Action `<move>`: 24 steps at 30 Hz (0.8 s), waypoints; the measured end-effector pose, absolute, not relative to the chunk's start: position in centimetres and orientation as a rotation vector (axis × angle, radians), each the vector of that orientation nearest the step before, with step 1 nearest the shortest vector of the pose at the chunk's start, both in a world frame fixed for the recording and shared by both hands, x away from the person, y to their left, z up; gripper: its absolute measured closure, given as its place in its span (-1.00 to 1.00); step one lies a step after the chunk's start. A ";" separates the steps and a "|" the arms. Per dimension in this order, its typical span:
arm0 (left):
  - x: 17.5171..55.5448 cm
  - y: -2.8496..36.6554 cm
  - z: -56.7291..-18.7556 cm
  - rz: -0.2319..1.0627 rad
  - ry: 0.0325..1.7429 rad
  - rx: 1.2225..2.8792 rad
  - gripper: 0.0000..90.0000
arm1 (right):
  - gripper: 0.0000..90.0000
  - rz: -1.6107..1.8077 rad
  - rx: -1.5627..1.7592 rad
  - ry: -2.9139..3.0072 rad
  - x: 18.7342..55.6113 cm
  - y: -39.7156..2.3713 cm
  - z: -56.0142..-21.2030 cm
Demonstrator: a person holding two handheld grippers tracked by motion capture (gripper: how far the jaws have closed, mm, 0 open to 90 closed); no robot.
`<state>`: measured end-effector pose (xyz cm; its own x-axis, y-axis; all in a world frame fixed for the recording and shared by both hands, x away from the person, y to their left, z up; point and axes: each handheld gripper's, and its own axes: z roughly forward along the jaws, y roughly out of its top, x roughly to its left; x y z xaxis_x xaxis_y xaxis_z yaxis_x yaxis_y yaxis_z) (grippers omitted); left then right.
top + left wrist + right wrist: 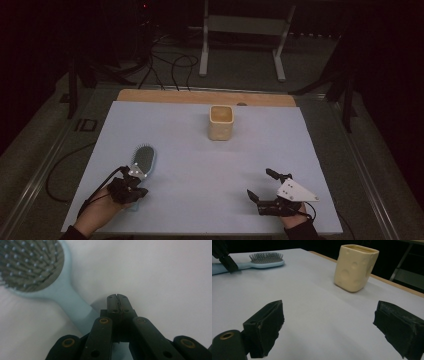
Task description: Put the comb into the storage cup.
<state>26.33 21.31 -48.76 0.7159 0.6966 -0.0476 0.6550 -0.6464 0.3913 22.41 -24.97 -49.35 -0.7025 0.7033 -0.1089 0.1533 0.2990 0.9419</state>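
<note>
A light blue hairbrush [143, 159] lies bristles up at the left of the white sheet [200, 200]. My left gripper [134, 180] sits at the brush's handle end. In the left gripper view its jaws [117, 300] are shut with nothing between them, and the brush handle [75, 307] runs just to their left and under the gripper. A cream cup with dimples [221, 122] stands upright at the far middle. My right gripper [261, 184] rests at the near right, open and empty. The right gripper view shows the cup [355, 267] ahead and the hairbrush [265, 260] far left.
The sheet covers a wooden tabletop whose bare far edge [200, 96] shows behind the cup. Cables and a metal stand [240, 40] are on the floor beyond. A dark rail [40, 170] borders the table's left side.
</note>
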 end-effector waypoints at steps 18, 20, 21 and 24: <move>26.7 25.2 -48.7 0.218 1.163 2.612 1.00 | -0.81 1.408 0.763 2.057 22.5 -24.9 -49.4; 26.8 25.5 -48.6 0.219 1.166 2.617 1.00 | -0.81 1.408 0.762 2.058 22.5 -24.9 -49.4; 26.8 25.6 -48.6 0.227 1.173 2.620 1.00 | -0.80 1.406 0.761 2.058 22.5 -24.9 -49.4; 26.9 26.0 -48.6 0.256 1.189 2.628 1.00 | -0.80 1.404 0.758 2.057 22.5 -24.9 -49.4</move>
